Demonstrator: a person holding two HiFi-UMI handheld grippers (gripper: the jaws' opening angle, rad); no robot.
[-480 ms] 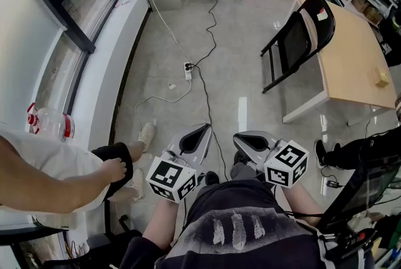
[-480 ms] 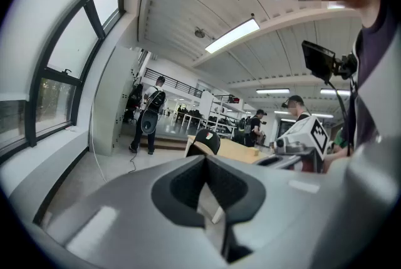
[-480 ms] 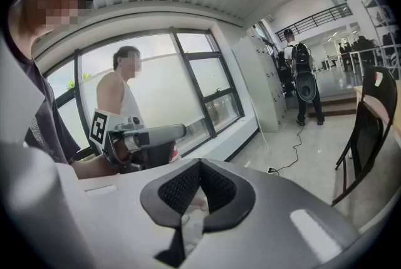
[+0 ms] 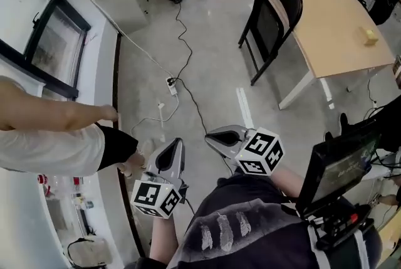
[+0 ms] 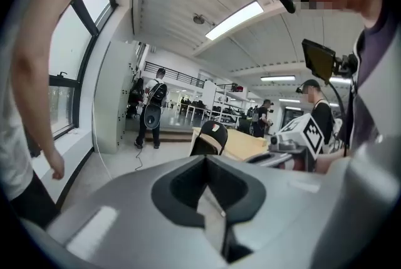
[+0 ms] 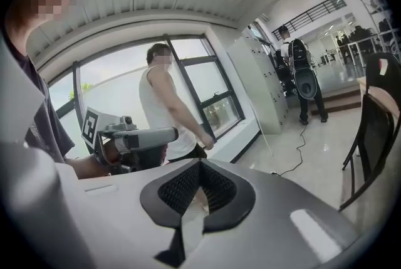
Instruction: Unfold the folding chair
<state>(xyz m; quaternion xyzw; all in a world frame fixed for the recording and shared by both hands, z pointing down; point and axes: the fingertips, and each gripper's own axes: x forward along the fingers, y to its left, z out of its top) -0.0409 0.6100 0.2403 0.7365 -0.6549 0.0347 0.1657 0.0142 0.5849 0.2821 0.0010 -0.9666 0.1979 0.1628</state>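
Nearby, curved black chair (image 4: 266,24) flanks wooden table (image 4: 332,29)

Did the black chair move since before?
No. The folding chair still leans folded against the same end of the table; only the camera view has shifted.

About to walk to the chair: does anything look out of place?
A black cable and white power strip lie loose across the floor on the way to the folding chair, which leans folded against the table.
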